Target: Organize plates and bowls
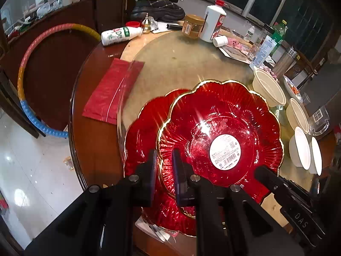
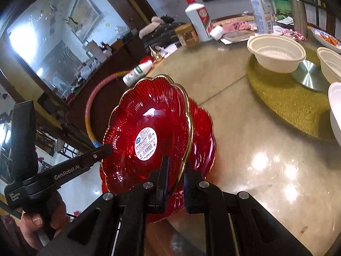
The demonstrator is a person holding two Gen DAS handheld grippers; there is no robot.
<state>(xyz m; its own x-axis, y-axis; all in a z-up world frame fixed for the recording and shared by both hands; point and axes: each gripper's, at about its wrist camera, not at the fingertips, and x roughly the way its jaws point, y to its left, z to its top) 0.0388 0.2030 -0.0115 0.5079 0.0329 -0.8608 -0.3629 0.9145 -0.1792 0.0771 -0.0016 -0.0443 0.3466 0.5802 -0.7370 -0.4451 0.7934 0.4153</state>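
Note:
A red glass plate (image 1: 213,115) with a scalloped gold rim and a white sticker hangs tilted just above a second, matching red plate (image 1: 136,140) that lies at the table's near edge. My left gripper (image 1: 165,160) is shut on the upper plate's near rim. My right gripper (image 2: 177,166) is shut on the same plate (image 2: 149,111) at another part of its rim, with the lower plate (image 2: 202,132) behind. Each view shows the other gripper: the right gripper (image 1: 259,170) at lower right, the left gripper (image 2: 107,148) at the left. Cream bowls (image 1: 268,89) (image 2: 277,53) stand to the right.
More cream and white bowls (image 1: 302,147) line the right side, one on a gold mat (image 2: 287,100). A red packet (image 1: 113,89) lies at left. A tipped milk bottle (image 1: 121,35), a jar (image 1: 192,26) and a white bottle (image 1: 213,23) crowd the far edge. A hoop (image 1: 27,64) leans beyond the table.

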